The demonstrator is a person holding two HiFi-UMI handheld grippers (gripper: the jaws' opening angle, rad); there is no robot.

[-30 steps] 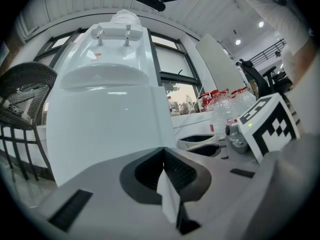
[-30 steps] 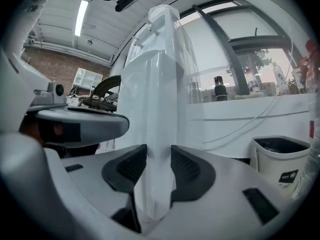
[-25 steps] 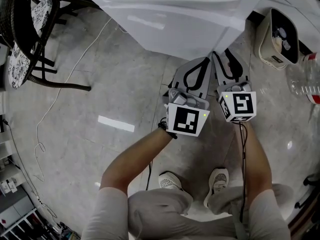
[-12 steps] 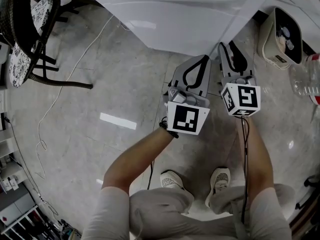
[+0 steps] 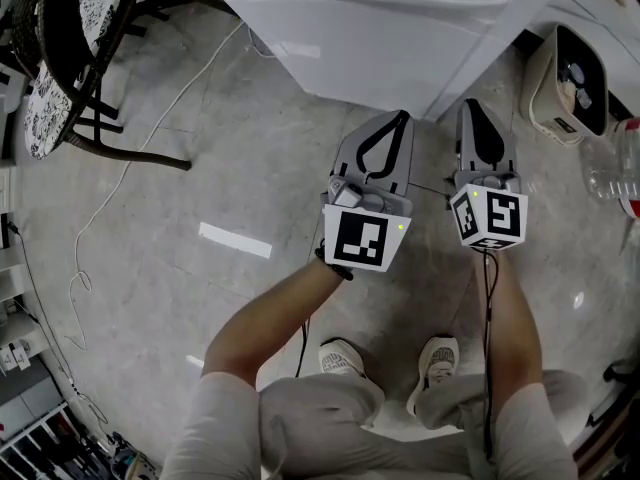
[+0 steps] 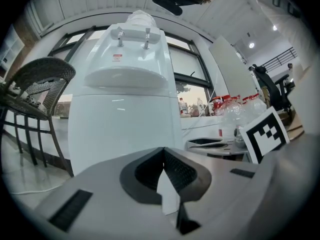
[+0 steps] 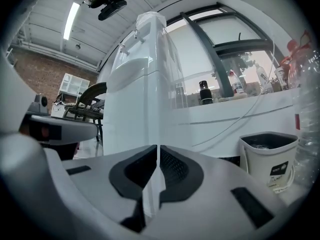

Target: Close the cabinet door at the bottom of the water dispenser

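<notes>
Nearest the camera, at 6 o'clock in the head view, a pair of pale canvas shoes point(image 5: 345, 358) stands on the grey polished stone-tile floor point(image 5: 200, 158), with light trousers below and two bare forearms reaching up the frame. The left gripper point(image 5: 402, 118), a grey two-jaw tool carrying a black-and-white marker cube, sits at centre. Its own view shows the dark ribbed pads pressed together at the tips with nothing between them. The right gripper point(image 5: 470, 105), of the same build, lies just beside it at 3 o'clock. Its jaws have just been closing and now stand with only a hairline slit between the pads, which hold nothing. Both tools point toward 12 o'clock and stop short of the tall white plastic water dispenser point(image 5: 380, 38), which fills the top of the head view, its slotted drip tray at the upper edge. The white cabinet door point(image 6: 120, 134) forms the dispenser's lower front. In the left gripper view it reads as a smooth panel lying flush with the body, dead ahead of the closed jaws. The right gripper view faces the dispenser's front corner edge. At 2 o'clock from the grippers a cream plastic waste bin with a dark liner point(image 5: 565, 83) stands against the wall. Clear plastic bottles with red caps point(image 5: 610, 168) lie at 3 o'clock. A thin white cable point(image 5: 100, 218) trails across the floor at 9 o'clock. A black wicker chair with a patterned cushion point(image 5: 60, 68) occupies 10 o'clock, well apart from the dispenser.
</notes>
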